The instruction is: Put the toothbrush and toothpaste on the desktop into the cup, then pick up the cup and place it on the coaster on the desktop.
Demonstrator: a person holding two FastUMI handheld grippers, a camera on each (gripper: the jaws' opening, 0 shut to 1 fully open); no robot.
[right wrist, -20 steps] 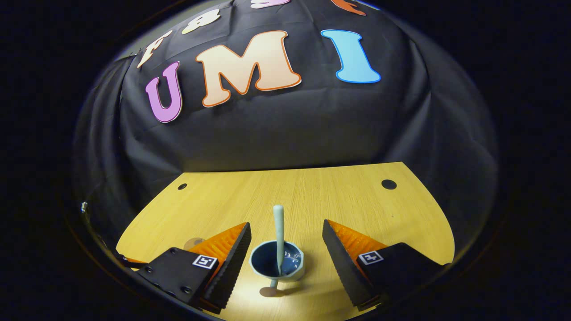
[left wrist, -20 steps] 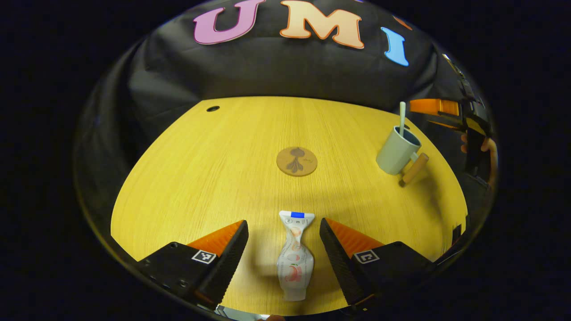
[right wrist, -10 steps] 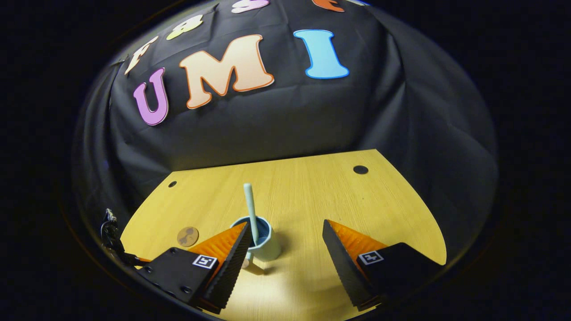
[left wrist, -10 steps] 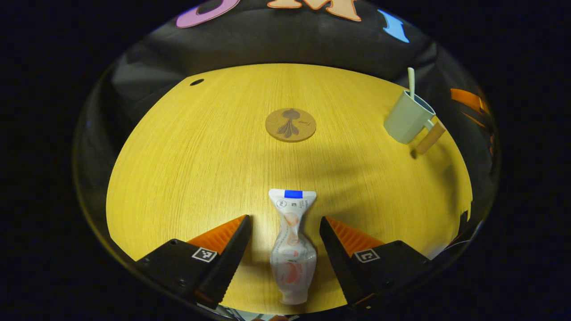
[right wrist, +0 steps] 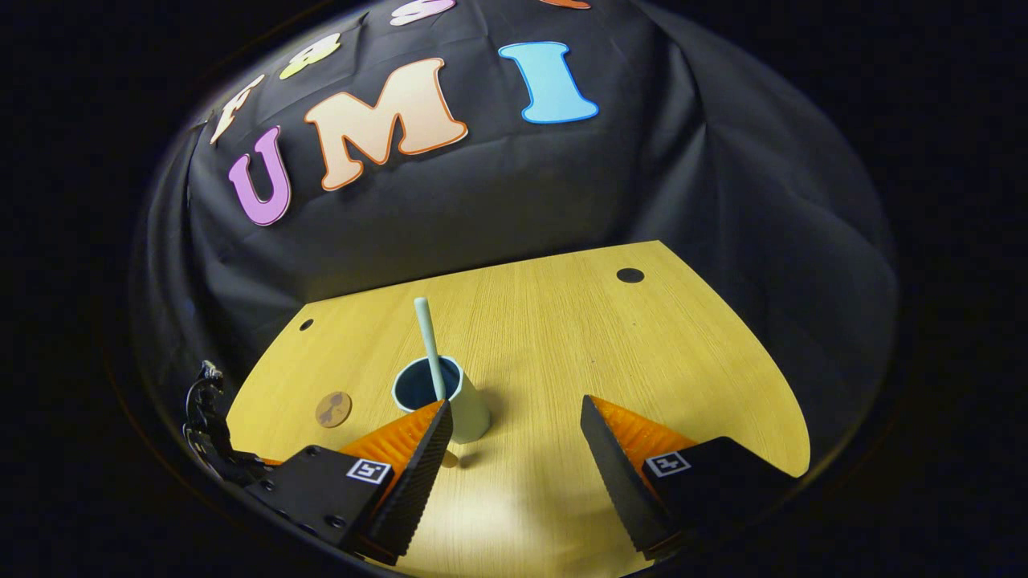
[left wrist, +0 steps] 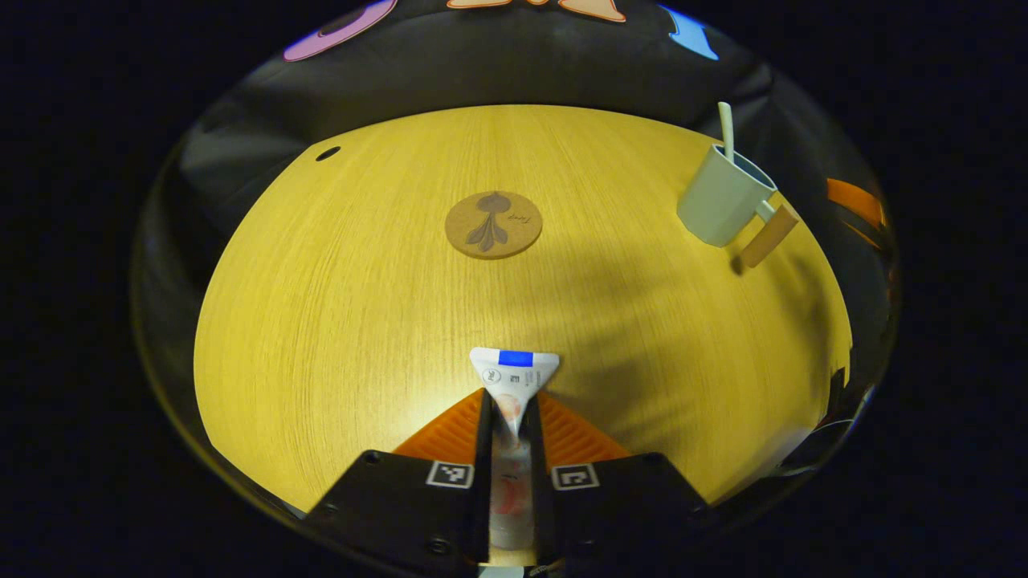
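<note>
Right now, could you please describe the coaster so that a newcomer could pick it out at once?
On the yellow wooden desk, look near the middle, left of the pale cup that holds the toothbrush. The coaster lies flat there: a round brown disc with a dark leafy print, the only flat round thing.

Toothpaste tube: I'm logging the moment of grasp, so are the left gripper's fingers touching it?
Touching. In the left gripper view, the left gripper has both fingers pressed against the toothpaste tube, pinching it narrow, with no gap visible.
</note>
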